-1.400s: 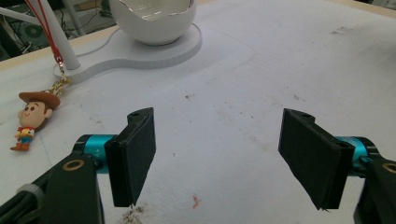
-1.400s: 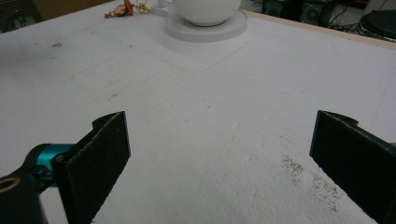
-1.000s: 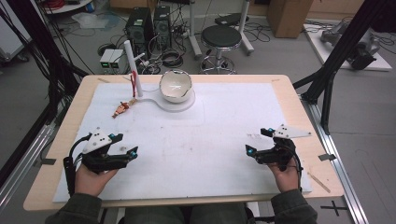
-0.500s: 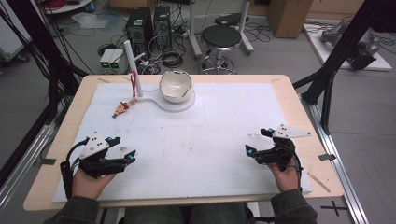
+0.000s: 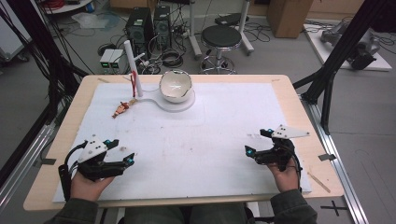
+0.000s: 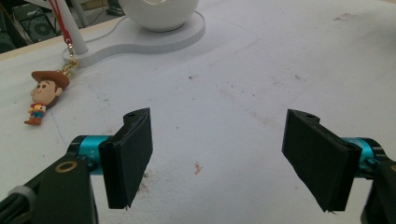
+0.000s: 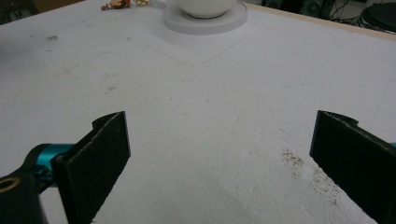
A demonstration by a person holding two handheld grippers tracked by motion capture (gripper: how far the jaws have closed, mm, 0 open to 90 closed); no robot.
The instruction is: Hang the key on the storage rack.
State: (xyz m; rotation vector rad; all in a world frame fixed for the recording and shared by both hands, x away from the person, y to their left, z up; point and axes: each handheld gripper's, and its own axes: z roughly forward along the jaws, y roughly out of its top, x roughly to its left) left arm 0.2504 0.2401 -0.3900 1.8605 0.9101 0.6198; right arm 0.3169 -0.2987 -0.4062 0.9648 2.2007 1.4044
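Observation:
At the table's back stands a white bowl (image 5: 176, 86) on a flat white base (image 5: 180, 104), with a white post (image 5: 131, 65) at the base's left end. A red lanyard hangs from the post down to a small cowboy figure (image 5: 121, 109) lying on the white mat. Low over the mat's front left, my left gripper (image 5: 120, 150) is open and holds nothing. Its own view shows the figure (image 6: 43, 93) far left and the bowl (image 6: 159, 11) ahead. At the front right my right gripper (image 5: 257, 141) is open and empty too, facing the bowl (image 7: 205, 5).
The white mat (image 5: 210, 140) covers most of the wooden table (image 5: 299, 107). Black frame posts (image 5: 327, 79) flank the table. Behind it are a stool (image 5: 227, 37), computer cases and cables on the floor.
My left gripper has slipped a little toward the table's front edge. The right gripper and the objects at the back have stayed put.

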